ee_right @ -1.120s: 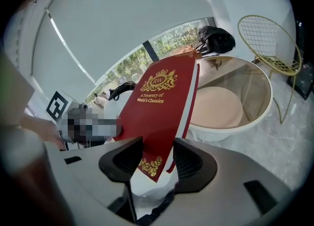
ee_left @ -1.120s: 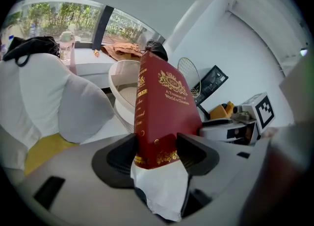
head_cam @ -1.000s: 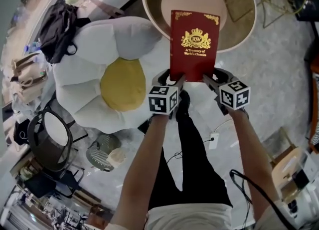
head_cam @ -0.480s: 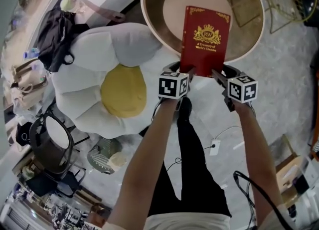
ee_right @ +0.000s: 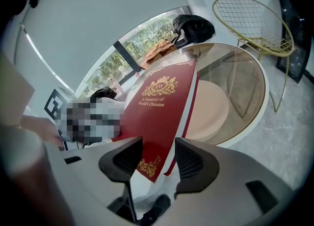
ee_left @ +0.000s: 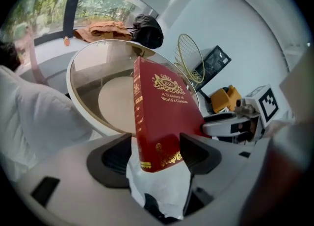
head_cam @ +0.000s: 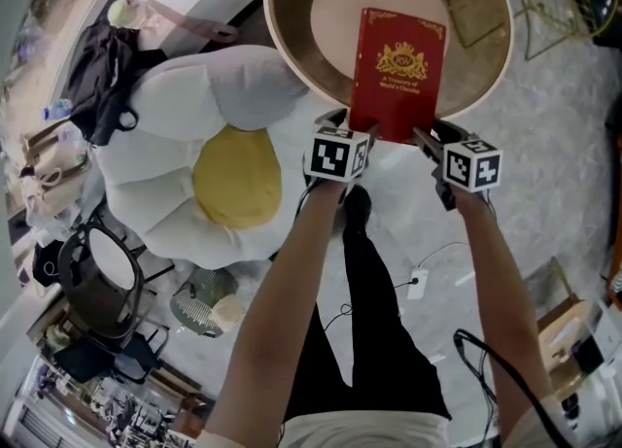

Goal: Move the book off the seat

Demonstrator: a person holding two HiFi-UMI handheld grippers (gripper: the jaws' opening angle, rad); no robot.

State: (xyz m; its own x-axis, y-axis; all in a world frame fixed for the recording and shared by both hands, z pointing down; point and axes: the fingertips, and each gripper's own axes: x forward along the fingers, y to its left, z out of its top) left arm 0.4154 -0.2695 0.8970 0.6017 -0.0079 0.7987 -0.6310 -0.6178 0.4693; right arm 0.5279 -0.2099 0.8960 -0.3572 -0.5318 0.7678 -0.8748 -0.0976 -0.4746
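A person is holding a red hardback book (head_cam: 398,72) tilted up over the near edge of the round glass-topped surface (head_cam: 481,48), one gripper at each lower corner. The book is hanging clear of the flower-shaped cushion seat (head_cam: 228,159), which is lying on the floor just left of the surface. The lifting-off therefore looks done, and what appears to be remaining is laying the book down and letting go. Whether its lower edge is touching the surface's rim cannot be told.

The left gripper (head_cam: 352,133) is standing with its jaws apart round the spine corner. They have just been opening wider; the book is between them, and a gap is showing beside the spine. The right gripper (head_cam: 425,137) is clamping its jaws on the other lower corner and, by the look of it, is carrying most of the weight.

Beneath the glass of the surface a pale round disc is showing. A black bag (head_cam: 109,65) is slumping beyond the seat, further left of the surface, its contents hidden.
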